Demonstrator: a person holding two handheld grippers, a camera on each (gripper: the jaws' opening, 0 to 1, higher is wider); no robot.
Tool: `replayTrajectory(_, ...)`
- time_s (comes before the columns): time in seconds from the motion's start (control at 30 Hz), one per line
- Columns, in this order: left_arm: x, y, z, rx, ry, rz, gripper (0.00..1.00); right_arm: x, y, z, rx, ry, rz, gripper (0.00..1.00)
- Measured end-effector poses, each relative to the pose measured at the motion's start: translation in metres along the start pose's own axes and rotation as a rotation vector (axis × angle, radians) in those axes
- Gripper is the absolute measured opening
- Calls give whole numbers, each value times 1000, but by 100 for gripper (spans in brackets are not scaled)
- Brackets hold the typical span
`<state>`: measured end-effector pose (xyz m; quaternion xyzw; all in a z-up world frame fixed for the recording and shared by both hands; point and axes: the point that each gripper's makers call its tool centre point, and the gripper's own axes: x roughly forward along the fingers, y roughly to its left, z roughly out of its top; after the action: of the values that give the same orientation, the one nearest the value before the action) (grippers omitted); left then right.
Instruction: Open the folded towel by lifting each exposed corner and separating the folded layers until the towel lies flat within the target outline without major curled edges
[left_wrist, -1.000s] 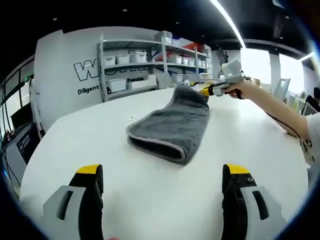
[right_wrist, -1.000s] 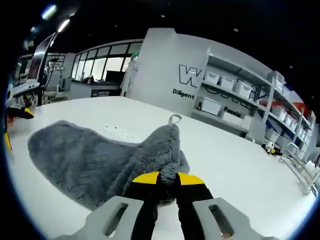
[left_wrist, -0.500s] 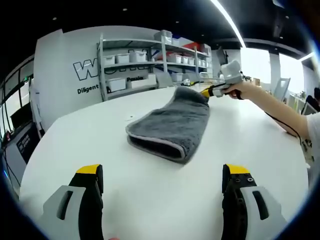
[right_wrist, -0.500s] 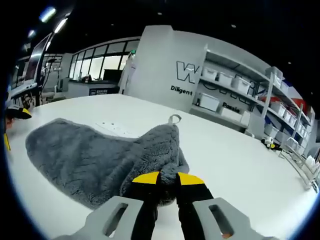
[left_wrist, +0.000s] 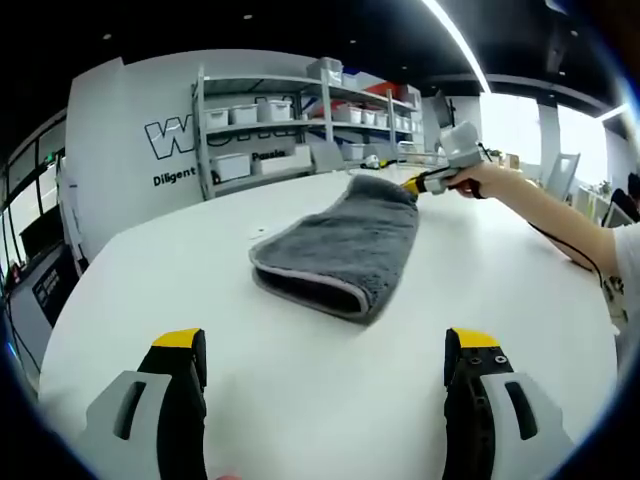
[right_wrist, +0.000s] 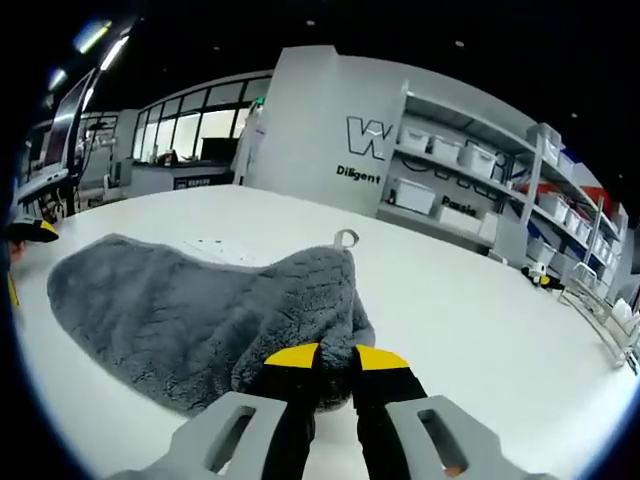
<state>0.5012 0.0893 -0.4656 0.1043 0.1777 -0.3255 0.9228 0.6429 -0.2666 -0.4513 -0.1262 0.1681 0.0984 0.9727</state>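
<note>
Item: my right gripper (right_wrist: 322, 358), jaws pressed together on a bunched corner of the grey towel (right_wrist: 190, 315). Risk, as I judge it: the pinch may take both folded layers at once, so lifting would drag the whole towel over the white table (right_wrist: 470, 310) instead of parting the layers; a thin bite could also slip free. Item: my left gripper (left_wrist: 325, 350), jaws spread wide, holding nothing, hovering well short of the towel's near folded edge. Item: hanging loop (right_wrist: 345, 238), at the towel's far edge. Item: shelving (left_wrist: 270, 125), beyond the towel.
</note>
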Motion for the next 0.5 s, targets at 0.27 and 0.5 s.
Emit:
replayTrajectory(0.27,0,-1,-1,1,1,0,98,2,-2,-4,5,11,-3,8)
replayTrajectory(0.5,0,1,0,0,3,0,98,2,-3,-10,12,22,-5,9)
